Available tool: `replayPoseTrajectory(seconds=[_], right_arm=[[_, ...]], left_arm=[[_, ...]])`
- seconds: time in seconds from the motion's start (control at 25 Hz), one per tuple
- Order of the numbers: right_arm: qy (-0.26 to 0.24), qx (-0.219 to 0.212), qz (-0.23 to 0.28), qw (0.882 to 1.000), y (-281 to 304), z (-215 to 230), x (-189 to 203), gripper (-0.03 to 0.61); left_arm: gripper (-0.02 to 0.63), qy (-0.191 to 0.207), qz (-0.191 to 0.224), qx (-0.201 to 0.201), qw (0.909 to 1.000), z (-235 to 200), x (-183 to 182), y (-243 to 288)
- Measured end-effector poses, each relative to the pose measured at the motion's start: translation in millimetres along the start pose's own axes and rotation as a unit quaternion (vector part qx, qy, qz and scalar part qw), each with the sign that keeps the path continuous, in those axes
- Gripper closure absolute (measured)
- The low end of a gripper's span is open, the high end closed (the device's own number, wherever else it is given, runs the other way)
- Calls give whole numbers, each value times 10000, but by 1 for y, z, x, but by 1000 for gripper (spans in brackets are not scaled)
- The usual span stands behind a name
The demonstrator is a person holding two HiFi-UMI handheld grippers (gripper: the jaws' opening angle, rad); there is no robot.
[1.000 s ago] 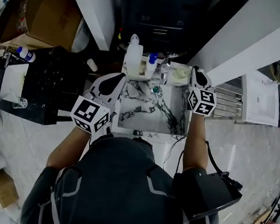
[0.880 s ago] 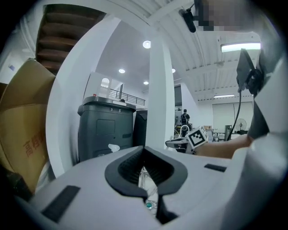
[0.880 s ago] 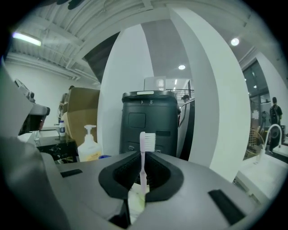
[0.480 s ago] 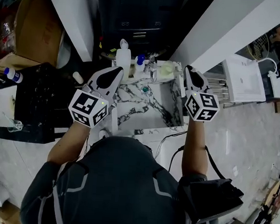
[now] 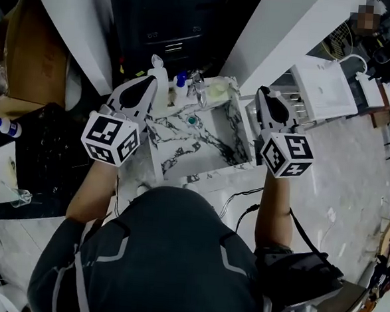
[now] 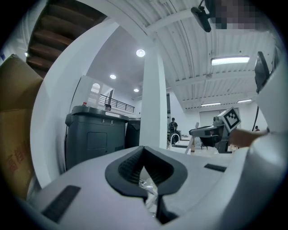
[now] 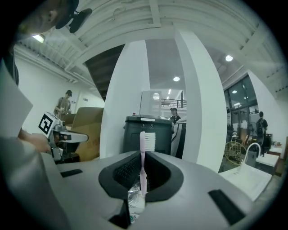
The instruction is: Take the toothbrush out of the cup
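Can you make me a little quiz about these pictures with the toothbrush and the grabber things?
1. True or false: in the right gripper view, the toothbrush has its bristles at the top.
2. Which gripper holds it? A left, B right, C neither.
3. What big dark thing stands behind it?
Key: 1 true. 2 B, the right gripper is shut on it. 3 a dark bin.

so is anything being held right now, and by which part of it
The right gripper holds the toothbrush by its lower handle, bristles up. The left gripper holds nothing.
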State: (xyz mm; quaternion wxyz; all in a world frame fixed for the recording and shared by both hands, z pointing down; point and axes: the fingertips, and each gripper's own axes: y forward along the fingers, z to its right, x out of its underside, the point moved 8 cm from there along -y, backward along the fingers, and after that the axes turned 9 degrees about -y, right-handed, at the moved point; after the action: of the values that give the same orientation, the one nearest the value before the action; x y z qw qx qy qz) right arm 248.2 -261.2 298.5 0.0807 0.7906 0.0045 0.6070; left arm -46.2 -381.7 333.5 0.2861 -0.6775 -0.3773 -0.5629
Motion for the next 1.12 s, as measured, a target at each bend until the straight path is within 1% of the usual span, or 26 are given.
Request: replayPoseTrajectory(seconds=[0.2, 0.44, 0.76, 0.96, 1.12], right_arm=[[-119, 135, -11, 9998, -9, -1, -6, 537], [-2, 180, 30, 9998, -10, 3, -5, 538], [50, 130, 34, 9999, -8, 6, -3, 538], [85, 111, 65, 9999, -9, 9, -3, 537], [92, 102, 71, 9999, -10, 12, -2, 537]], left_arm=[[604, 90, -23, -35, 10000, -1, -5, 5], [604, 165, -31, -7, 9999, 2, -8, 7], [604, 129, -22, -115, 9998, 2, -7, 4], [604, 151, -33, 7, 9999, 9, -7, 3], [604, 176, -18, -36, 9998, 14, -5, 3]])
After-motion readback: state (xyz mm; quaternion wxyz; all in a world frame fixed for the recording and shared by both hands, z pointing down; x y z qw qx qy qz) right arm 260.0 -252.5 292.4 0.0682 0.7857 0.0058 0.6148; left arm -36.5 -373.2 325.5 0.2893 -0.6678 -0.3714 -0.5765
